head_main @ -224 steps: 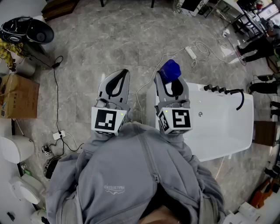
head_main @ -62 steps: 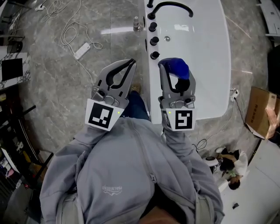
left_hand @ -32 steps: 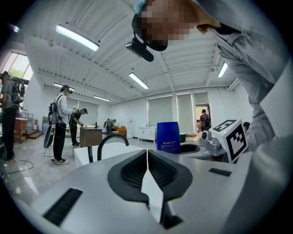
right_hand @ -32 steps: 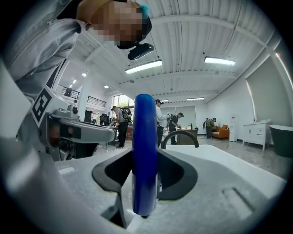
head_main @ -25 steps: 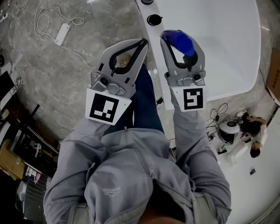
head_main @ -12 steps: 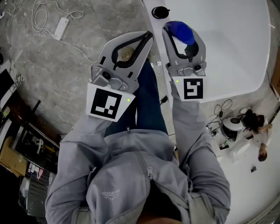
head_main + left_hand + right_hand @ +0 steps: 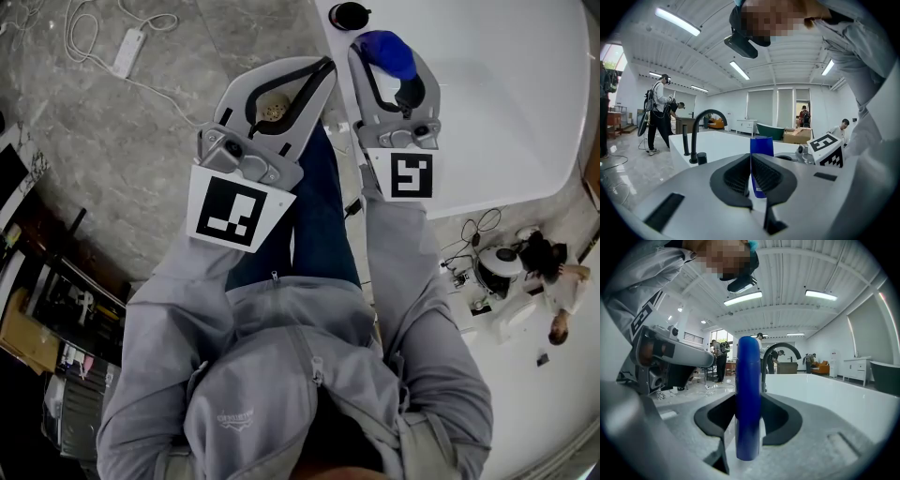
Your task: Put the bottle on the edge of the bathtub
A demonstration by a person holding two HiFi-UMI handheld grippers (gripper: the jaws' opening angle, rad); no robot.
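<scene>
The blue bottle (image 7: 386,49) stands upright between the jaws of my right gripper (image 7: 388,56), which is shut on it. In the head view it hangs over the left rim of the white bathtub (image 7: 506,112), just short of a black knob (image 7: 350,14). The right gripper view shows the bottle (image 7: 748,380) filling the middle, pads pressed on both its sides, with the tub's white rim (image 7: 820,390) behind. My left gripper (image 7: 323,66) is shut and empty, beside the tub over the person's leg. The left gripper view looks past its closed jaws to the bottle (image 7: 764,150).
A curved black faucet (image 7: 705,117) and black knobs stand on the tub's rim. A white power strip (image 7: 127,52) with its cable lies on the grey stone floor to the left. A person (image 7: 553,281) sits beyond the tub's near end. Other people (image 7: 658,117) stand far off.
Both grippers have crept up the head view, nearer the black knob. The bottle stays gripped in the right gripper, and the left stays shut.
</scene>
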